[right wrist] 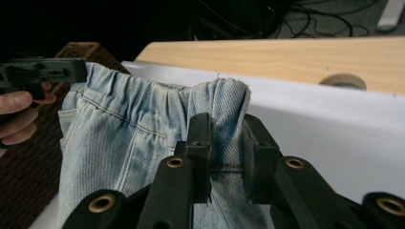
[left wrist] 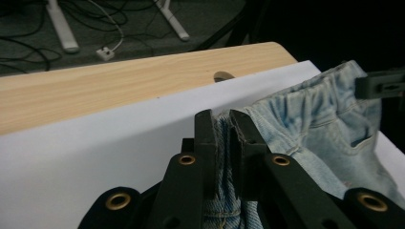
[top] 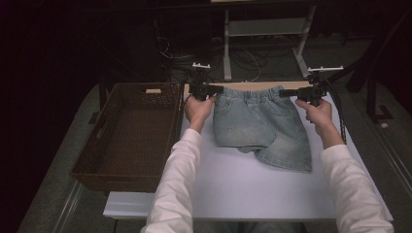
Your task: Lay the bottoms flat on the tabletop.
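While a pair of light blue denim shorts (top: pixel 262 124) lies in the upper middle of the high view on a white tabletop (top: pixel 243 189), its elastic waistband runs along the far edge and its legs spread toward the lower right of the frame. Each end of that waistband is gripped. At the upper centre-left, the left gripper (top: pixel 217 89) has its jaws narrowed onto the waistband corner; the left gripper view shows a fold of denim (left wrist: pixel 223 143) pinched between the two black jaws. At the upper right, the right gripper (top: pixel 283 92) does the same at the opposite corner, and the right gripper view shows bunched denim (right wrist: pixel 224 124) clamped between its jaws. A person's left hand (top: pixel 199 109) and right hand (top: pixel 318 112), in white sleeves, enter from the bottom of the high view and hold the grippers. Left of the shorts, a brown woven basket (top: pixel 127 138) sits just beside the white sheet. Beyond the sheet, a strip of pale wood (left wrist: pixel 119 81) shows, with dark floor and cables farther back.
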A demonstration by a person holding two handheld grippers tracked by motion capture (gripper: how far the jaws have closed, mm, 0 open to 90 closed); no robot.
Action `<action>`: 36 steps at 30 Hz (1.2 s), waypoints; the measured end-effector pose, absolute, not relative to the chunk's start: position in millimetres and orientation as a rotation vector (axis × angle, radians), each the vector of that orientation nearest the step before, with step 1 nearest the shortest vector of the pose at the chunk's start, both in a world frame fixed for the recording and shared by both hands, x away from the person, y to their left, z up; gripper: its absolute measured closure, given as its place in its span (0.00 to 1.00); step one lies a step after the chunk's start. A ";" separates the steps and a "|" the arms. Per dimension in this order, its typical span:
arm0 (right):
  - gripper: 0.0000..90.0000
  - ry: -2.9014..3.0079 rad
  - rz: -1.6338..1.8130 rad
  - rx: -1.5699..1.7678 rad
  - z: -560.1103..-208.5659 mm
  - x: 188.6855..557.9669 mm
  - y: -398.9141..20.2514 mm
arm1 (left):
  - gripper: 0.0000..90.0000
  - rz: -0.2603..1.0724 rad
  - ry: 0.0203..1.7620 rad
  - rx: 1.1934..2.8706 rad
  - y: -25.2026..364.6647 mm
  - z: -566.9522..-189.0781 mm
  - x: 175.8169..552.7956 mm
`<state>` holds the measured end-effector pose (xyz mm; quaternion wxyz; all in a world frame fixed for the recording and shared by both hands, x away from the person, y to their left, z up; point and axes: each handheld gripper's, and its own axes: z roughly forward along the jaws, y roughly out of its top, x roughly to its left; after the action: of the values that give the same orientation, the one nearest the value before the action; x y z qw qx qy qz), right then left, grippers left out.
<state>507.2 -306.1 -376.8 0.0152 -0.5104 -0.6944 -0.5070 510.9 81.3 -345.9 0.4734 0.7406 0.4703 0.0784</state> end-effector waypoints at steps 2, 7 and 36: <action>0.83 -2.148 -1.581 -1.603 -381.8 506.9 -307.8 | 0.91 0.187 1.163 1.799 80.1 -355.0 512.1; 0.83 -2.123 -1.563 -1.653 -392.5 507.6 -311.2 | 0.91 0.172 1.196 1.803 75.8 -376.0 518.9; 0.34 -2.286 -1.487 -1.665 -366.7 487.5 -303.7 | 0.34 0.140 1.147 1.728 70.2 -356.0 500.6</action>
<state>487.5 -303.7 -366.7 -0.0268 -0.5208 -0.7151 -0.4654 500.6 70.2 -356.0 0.5067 0.7168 0.4755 0.0579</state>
